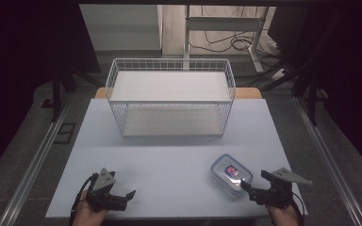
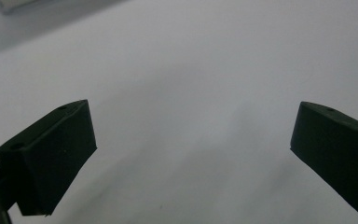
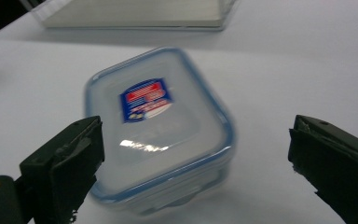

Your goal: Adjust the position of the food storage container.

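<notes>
Container: a small clear plastic container (image 1: 232, 174) with a blue-rimmed lid and a red and blue sticker lies flat on the table (image 1: 169, 160), lower right of the high view, lid up, so its side walls are free to be clamped.

Right gripper: the right gripper (image 1: 246, 186) sits at the bottom right of the high view, just beside the container's near corner. In the right gripper view its jaws stand wide, one either side of the container (image 3: 161, 128), not pressing it. I'd judge it is lined up to close on the box across its width.

Left gripper: the left gripper (image 1: 128, 195) is low at the bottom left of the high view, well apart from the container. Its jaws are spread wide with nothing between them; the left gripper view looks down on bare tabletop (image 2: 191, 93). It looks parked out of the way.

Basket: a white wire basket (image 1: 170, 96) stands upright in the upper middle of the high view, open at the top, nothing in it that I can see. Likely the place the box is meant for.

Next move: the right jaws would need to come in squarely on the walls; the smooth plastic could slip or twist.
</notes>
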`<state>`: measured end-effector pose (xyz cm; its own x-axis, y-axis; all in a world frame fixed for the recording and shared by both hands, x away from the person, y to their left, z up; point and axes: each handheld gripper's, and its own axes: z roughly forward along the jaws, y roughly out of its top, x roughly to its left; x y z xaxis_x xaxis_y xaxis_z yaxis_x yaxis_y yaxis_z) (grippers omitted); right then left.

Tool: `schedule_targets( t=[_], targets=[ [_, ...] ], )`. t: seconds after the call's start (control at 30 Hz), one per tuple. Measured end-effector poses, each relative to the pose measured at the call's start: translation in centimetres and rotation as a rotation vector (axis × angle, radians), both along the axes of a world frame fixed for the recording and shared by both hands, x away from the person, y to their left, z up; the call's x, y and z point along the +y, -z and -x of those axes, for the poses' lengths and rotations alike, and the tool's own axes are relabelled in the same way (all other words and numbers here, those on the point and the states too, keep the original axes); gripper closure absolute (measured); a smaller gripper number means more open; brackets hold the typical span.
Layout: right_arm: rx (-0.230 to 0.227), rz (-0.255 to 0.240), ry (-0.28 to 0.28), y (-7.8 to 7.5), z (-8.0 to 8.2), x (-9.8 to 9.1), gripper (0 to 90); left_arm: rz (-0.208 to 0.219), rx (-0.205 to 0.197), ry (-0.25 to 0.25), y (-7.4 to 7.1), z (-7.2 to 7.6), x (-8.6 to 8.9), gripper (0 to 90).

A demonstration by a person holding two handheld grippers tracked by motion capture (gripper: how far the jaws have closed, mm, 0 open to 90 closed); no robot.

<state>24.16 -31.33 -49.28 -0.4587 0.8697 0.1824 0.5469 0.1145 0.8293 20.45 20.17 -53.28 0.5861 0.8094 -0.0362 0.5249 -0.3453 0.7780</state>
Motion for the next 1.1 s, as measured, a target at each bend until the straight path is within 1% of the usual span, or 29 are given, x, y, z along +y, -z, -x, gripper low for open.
schedule_targets(
  t=[0.03, 0.07, 0.1, 0.13, 0.17, 0.2, 0.23, 0.27, 0.33, 0.37, 0.4, 0.43, 0.5, 0.53, 0.57, 0.6, 0.63, 0.67, 0.7, 0.73, 0.77, 0.8, 0.87, 0.93, 0.97, 1.0, 1.07, 1.1],
  targets=[
    [-0.001, -0.012, 0.011, 0.1, -0.1, 0.0, 1.2, 0.001, 0.000, 0.000, 0.0, 0.0, 0.0, 0.0],
    [0.008, -0.022, 0.014, 0.1, -0.2, -0.1, 0.7, 0.008, 0.003, -0.003, 0.1, -0.1, 0.1, 0.0],
    [0.008, -0.022, 0.014, 0.1, -0.2, -0.1, 0.7, 0.008, 0.003, -0.003, 0.1, -0.1, 0.1, 0.0],
    [0.009, -0.028, 0.016, 0.1, -0.4, 0.0, 0.4, 0.023, 0.007, -0.016, 0.0, -0.1, 0.5, 0.0],
    [0.011, -0.008, 0.029, 0.0, -0.5, 0.0, 0.3, 0.029, 0.005, -0.024, 0.0, 0.0, 0.7, 0.0],
    [0.002, 0.019, 0.052, 0.0, -0.5, 0.1, 0.3, 0.029, 0.005, -0.024, 0.0, 0.0, 0.7, 0.0],
    [-0.005, 0.036, 0.056, 0.0, -0.4, 0.1, 0.2, 0.031, 0.000, -0.030, -0.1, 0.0, 0.9, 0.0],
    [-0.004, 0.044, 0.050, 0.0, -0.4, 0.1, 0.1, 0.032, -0.001, -0.041, -0.1, 0.0, 1.1, 0.0],
    [0.005, 0.047, 0.048, 0.0, -0.4, 0.1, 0.2, 0.050, 0.014, -0.030, 0.0, -0.1, 1.2, 0.0],
    [0.010, 0.046, 0.037, 0.1, -0.4, 0.0, 0.2, 0.053, 0.020, -0.025, 0.0, -0.2, 1.3, 0.0],
    [0.019, 0.054, 0.024, 0.1, -0.4, -0.1, 0.2, 0.051, 0.018, -0.029, 0.0, -0.2, 1.3, 0.0],
    [0.025, 0.059, 0.023, 0.1, -0.4, -0.1, 0.2, 0.048, 0.013, -0.034, -0.1, -0.2, 1.3, 0.0],
    [0.031, 0.059, 0.017, 0.0, -0.4, -0.2, 0.2, 0.049, 0.009, -0.035, -0.1, -0.1, 1.3, 0.0],
    [0.034, 0.052, 0.008, -0.2, -0.3, -0.3, 0.6, 0.051, 0.006, -0.037, -0.2, -0.1, 1.4, 0.0],
    [0.038, 0.042, 0.022, -0.5, -0.2, -0.4, 8.6, 0.057, 0.007, -0.033, -0.1, -0.2, 1.4, 0.0],
    [0.038, 0.042, 0.022, -0.5, -0.2, -0.4, 8.6, 0.057, 0.007, -0.033, -0.1, -0.2, 1.4, 0.0],
    [0.048, 0.036, 0.021, -0.6, -0.1, -0.5, 13.4, 0.059, 0.011, -0.032, 0.0, -0.2, 1.4, 0.0],
    [0.061, 0.013, 0.033, -0.9, 0.3, -0.7, 31.0, 0.054, 0.008, -0.030, -0.1, -0.2, 1.3, 0.0],
    [0.068, 0.009, 0.034, -1.0, 0.4, -0.8, 35.7, 0.053, 0.001, -0.027, -0.1, -0.1, 1.3, 0.0],
    [0.064, 0.014, 0.038, -1.1, 0.5, -0.8, 44.5, 0.053, -0.007, -0.025, -0.2, -0.1, 1.3, 0.0],
    [0.064, 0.014, 0.038, -1.1, 0.5, -0.8, 44.5, 0.053, -0.007, -0.025, -0.2, -0.1, 1.3, 0.0],
    [0.068, 0.022, 0.027, -1.4, 1.0, -1.0, 61.6, 0.058, -0.018, -0.020, -0.3, 0.0, 1.3, 0.0],
    [0.075, 0.023, 0.010, -1.5, 1.4, -1.1, 74.1, 0.066, -0.017, -0.018, -0.3, 0.0, 1.3, 0.0],
    [0.080, 0.045, -0.003, -1.5, 1.9, -1.0, 87.5, 0.064, -0.017, -0.019, -0.3, 0.0, 1.3, 0.0],
    [0.083, 0.057, -0.005, -1.4, 2.0, -1.1, 89.6, 0.064, -0.017, -0.021, -0.3, 0.0, 1.3, 0.0],
    [0.091, 0.067, -0.003, -1.3, 2.0, -1.1, 89.8, 0.064, -0.018, -0.022, -0.3, 0.0, 1.3, 0.0],
    [0.126, 0.079, -0.013, -0.9, 1.8, -1.2, 89.9, 0.068, -0.022, -0.019, -0.3, 0.0, 1.3, 0.2],
    [0.134, 0.090, -0.005, -0.6, 1.7, -1.2, 90.0, 0.067, -0.024, -0.019, -0.3, 0.0, 1.3, 0.2]
  ],
)
